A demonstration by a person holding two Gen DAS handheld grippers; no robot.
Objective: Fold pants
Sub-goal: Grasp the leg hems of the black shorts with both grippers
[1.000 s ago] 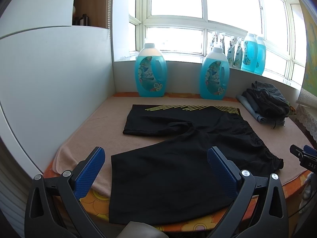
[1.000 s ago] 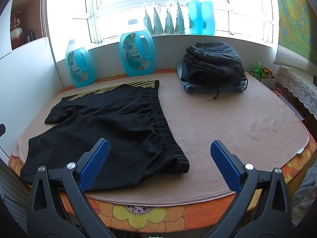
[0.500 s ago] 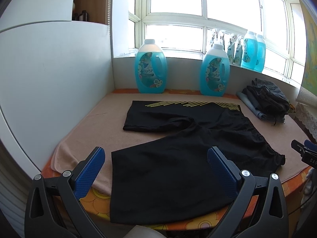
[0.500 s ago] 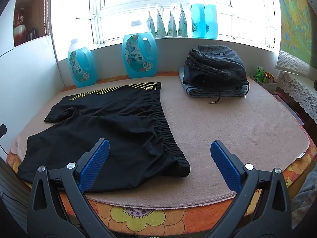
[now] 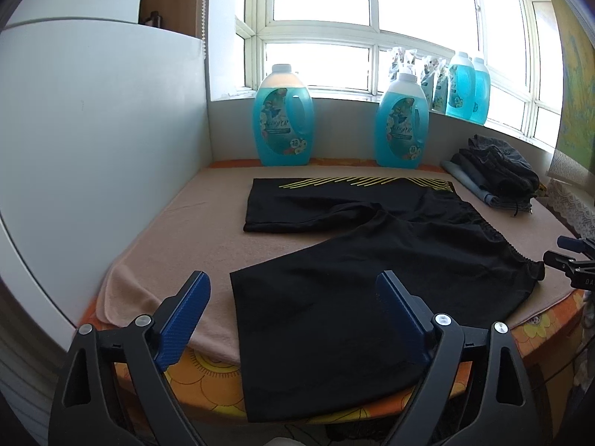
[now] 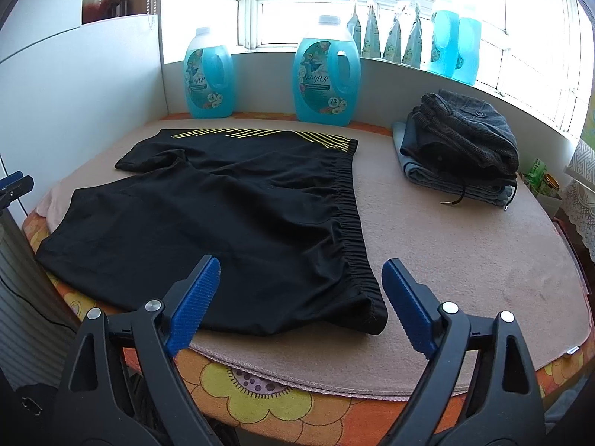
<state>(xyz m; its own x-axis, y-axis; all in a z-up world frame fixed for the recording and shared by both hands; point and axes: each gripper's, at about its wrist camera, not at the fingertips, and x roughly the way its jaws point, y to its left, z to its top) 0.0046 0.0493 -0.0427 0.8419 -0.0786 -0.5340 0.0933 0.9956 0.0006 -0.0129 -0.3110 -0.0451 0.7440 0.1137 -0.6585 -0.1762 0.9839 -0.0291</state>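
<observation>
My left view cuts the right gripper (image 5: 574,260) at the frame edge; I can't read its jaws there.

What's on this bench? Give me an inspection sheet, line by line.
Surface: beige towel over a flowered orange cover.
Job's things: black shorts spread flat, unfolded, one leg hem over the near edge.
Clutter: folded clothes stack at far right; two blue detergent jugs at the back.
Grippers: left gripper and right gripper, jaws wide open, holding nothing.
Cables: thin dark cable at the left edge.
Surroundings: window, white panel.
</observation>
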